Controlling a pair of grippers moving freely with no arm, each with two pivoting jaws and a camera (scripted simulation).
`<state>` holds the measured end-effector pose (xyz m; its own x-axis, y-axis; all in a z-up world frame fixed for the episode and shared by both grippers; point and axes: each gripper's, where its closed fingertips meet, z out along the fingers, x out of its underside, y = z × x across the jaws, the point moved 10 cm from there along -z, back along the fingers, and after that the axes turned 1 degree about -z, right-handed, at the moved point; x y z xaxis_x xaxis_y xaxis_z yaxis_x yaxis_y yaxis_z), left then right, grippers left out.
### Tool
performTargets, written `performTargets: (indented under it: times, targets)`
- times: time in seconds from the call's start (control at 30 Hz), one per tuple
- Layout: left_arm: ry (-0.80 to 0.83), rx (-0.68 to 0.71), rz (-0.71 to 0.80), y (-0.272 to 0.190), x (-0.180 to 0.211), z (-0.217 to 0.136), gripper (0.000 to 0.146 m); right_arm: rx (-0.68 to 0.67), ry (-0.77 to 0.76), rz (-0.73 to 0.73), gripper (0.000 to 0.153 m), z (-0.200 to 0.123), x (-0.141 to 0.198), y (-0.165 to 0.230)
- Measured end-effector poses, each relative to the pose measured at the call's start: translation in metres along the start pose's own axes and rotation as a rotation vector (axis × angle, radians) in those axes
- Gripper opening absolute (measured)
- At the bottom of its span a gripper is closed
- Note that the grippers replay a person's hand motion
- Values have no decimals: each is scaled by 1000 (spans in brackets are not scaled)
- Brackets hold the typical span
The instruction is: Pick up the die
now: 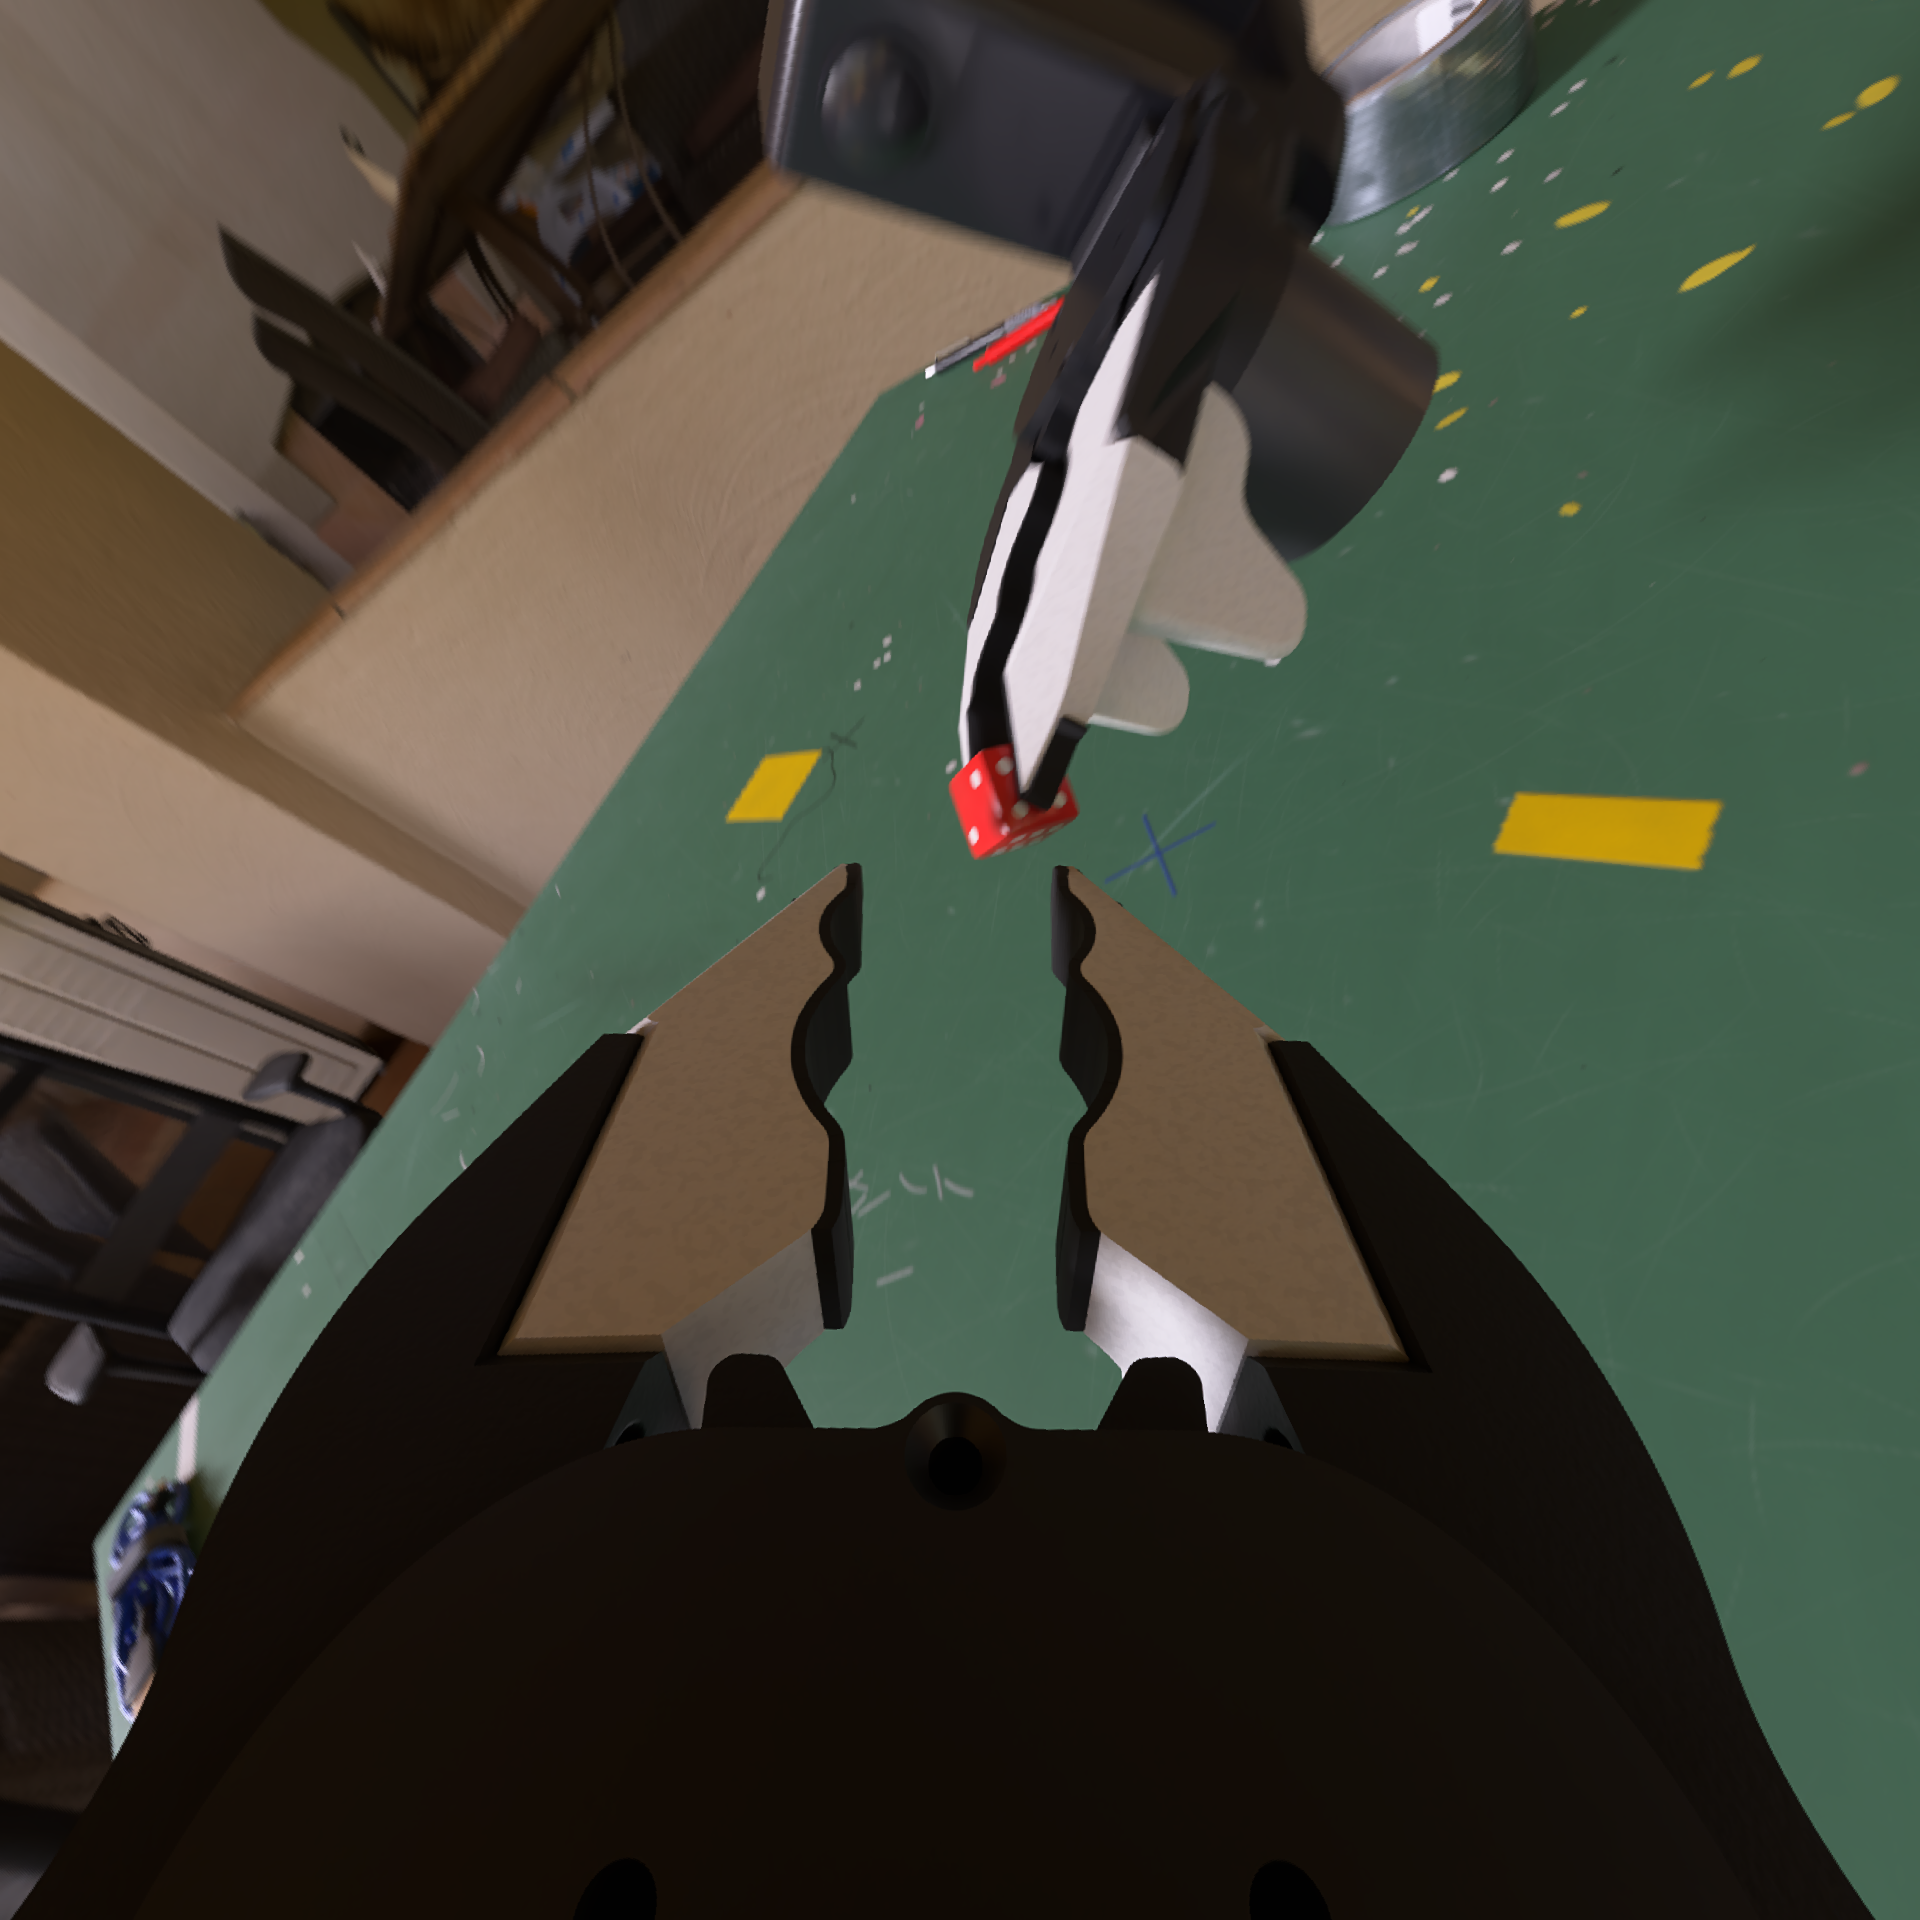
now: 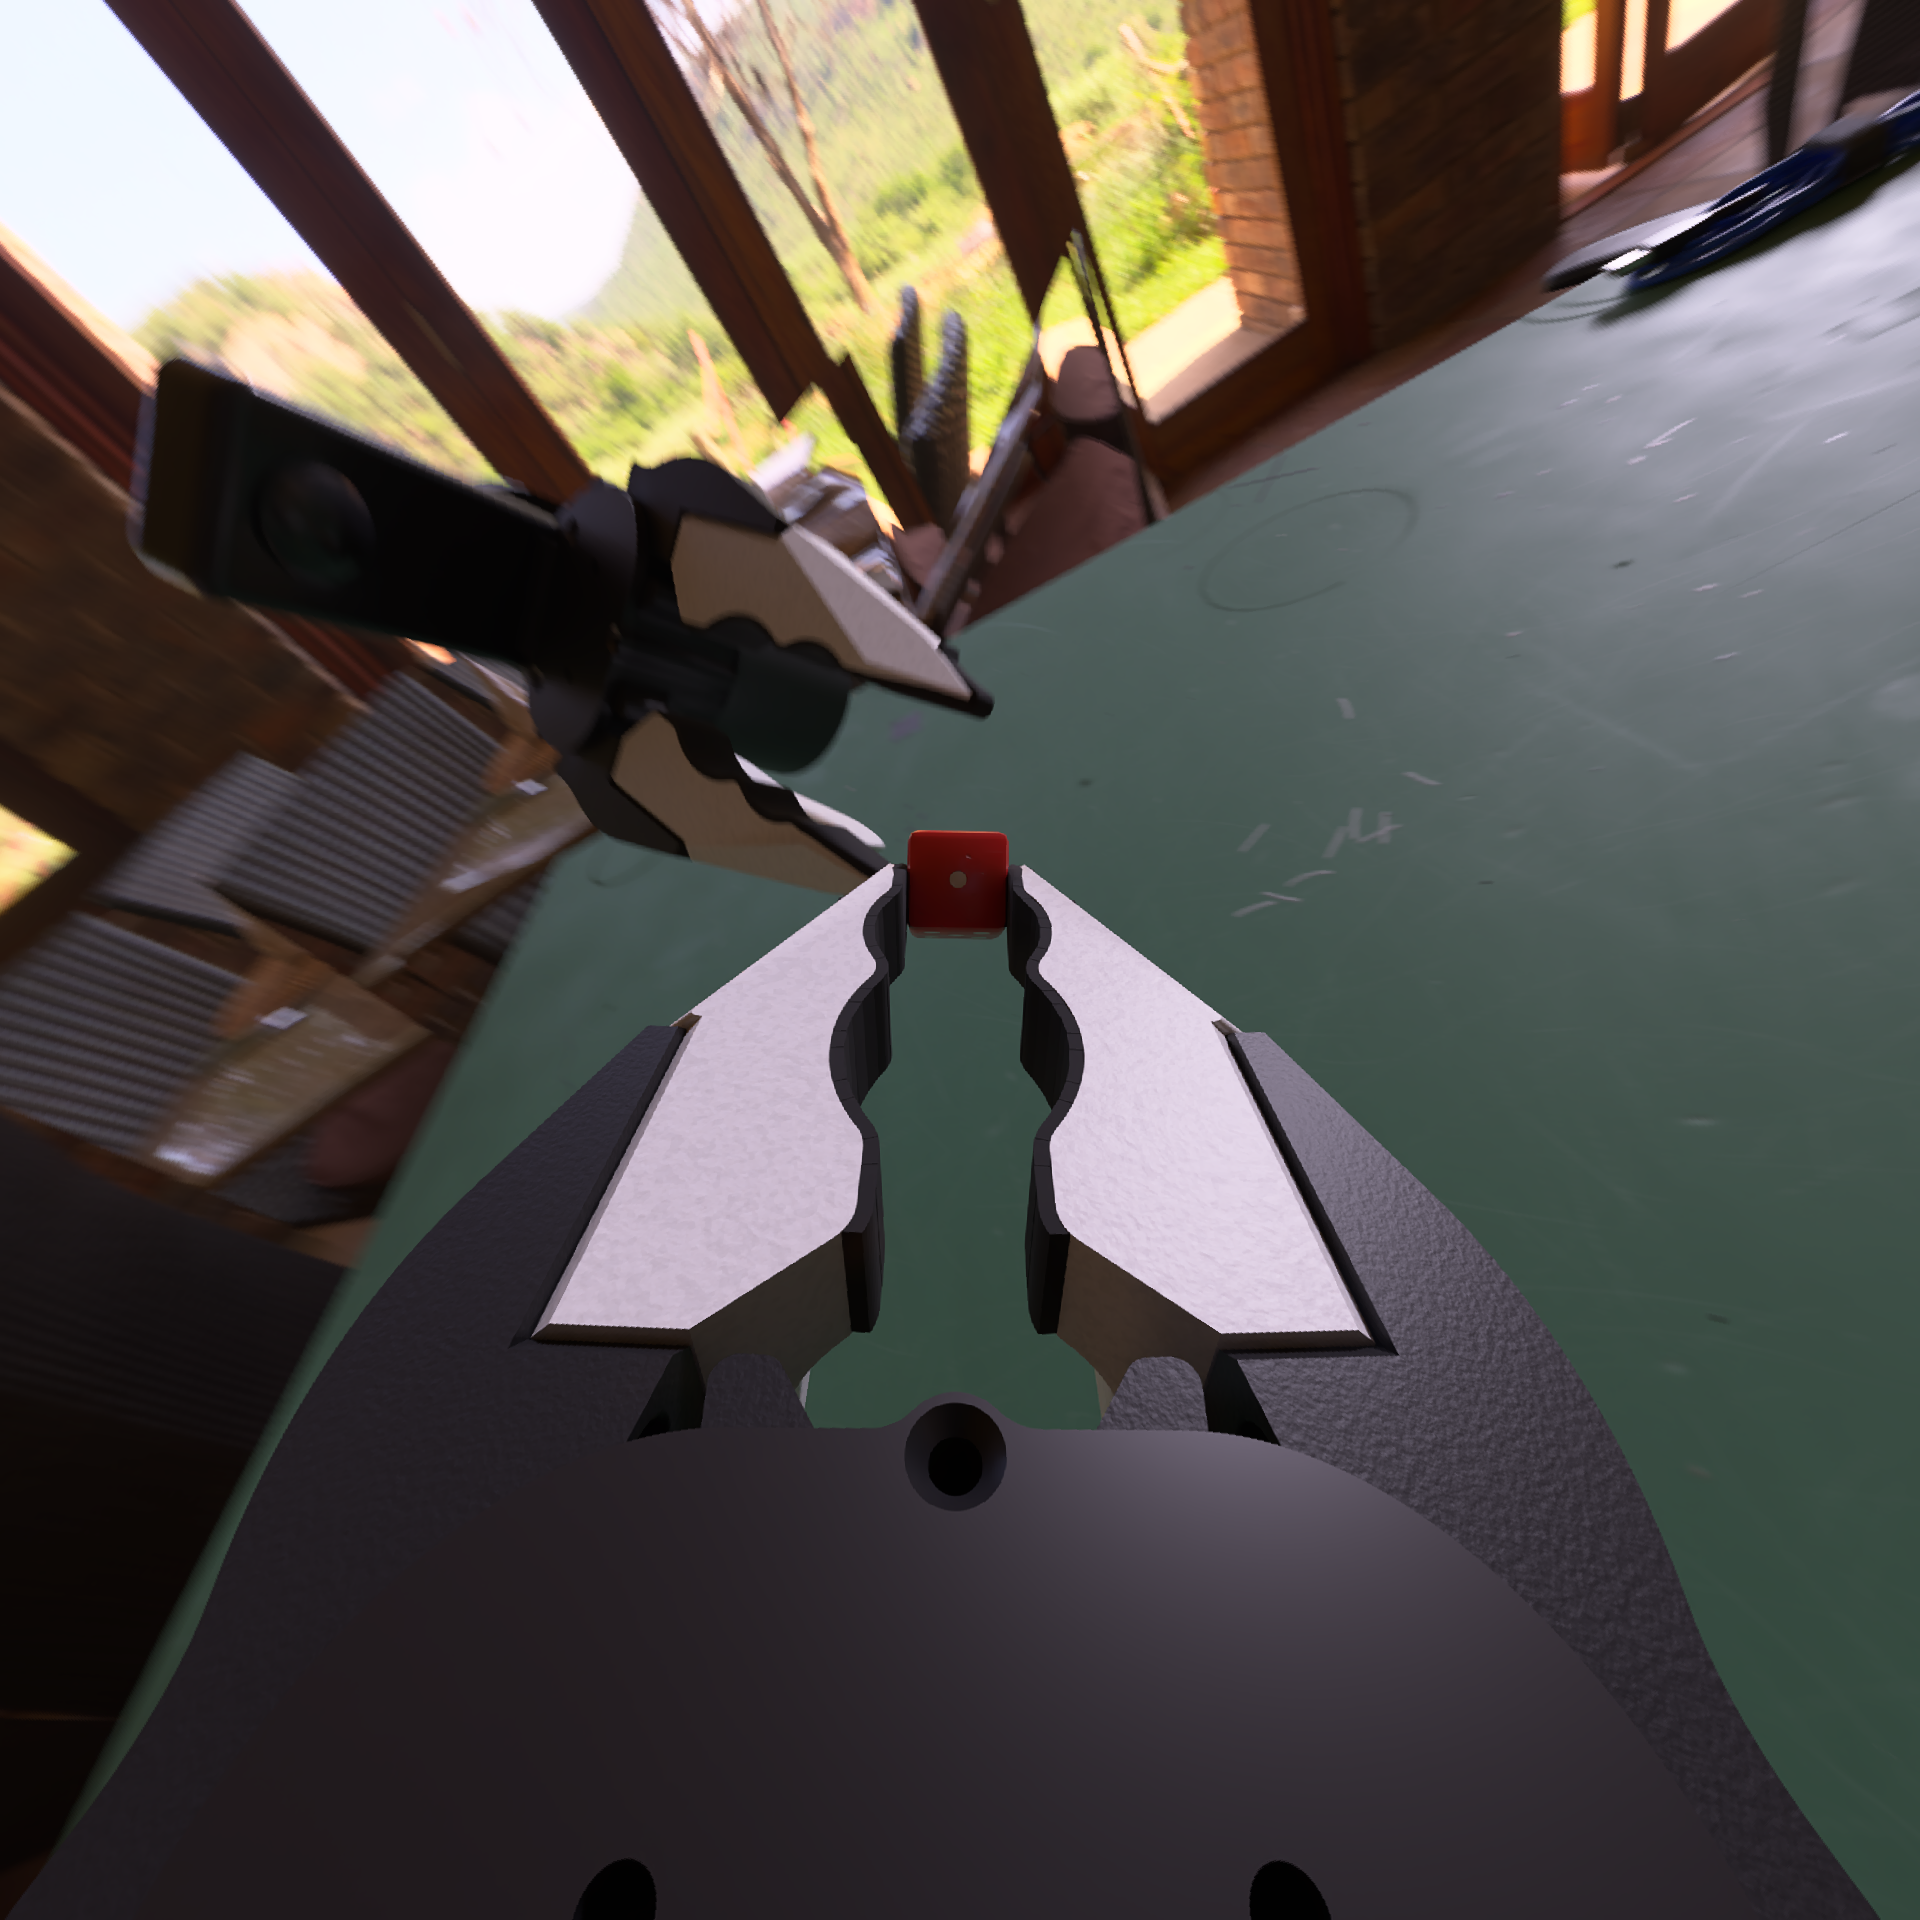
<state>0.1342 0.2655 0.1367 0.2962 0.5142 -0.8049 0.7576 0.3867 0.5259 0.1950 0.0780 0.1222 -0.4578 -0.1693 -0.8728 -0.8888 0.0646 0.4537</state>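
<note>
The red die (image 2: 957, 881) with white pips sits pinched between the fingertips of my right gripper (image 2: 957, 902), which is shut on it over the green table (image 2: 1455, 1039). In the left wrist view the right gripper (image 1: 1023, 795) comes down from above onto the die (image 1: 1003, 816). I cannot tell whether the die touches the table. My left gripper (image 1: 956, 883) is open and empty, with its fingertips just short of the die. It also shows in the right wrist view (image 2: 930, 781), open, at the left of the die.
Two yellow tape patches (image 1: 774, 787) (image 1: 1605, 828) lie on the table (image 1: 1455, 1143) on either side of the die. A silver roll (image 1: 1423, 114) stands at the far end. The table edge (image 1: 582, 894) runs along the left. A blue object (image 2: 1745, 208) lies near a far corner.
</note>
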Motion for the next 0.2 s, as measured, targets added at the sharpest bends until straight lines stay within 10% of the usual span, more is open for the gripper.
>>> performTargets:
  times: [0.2]
  targets:
    - [-17,-30,64,-11,-13,2,20,-165,-55,161,18,1,1,-2]
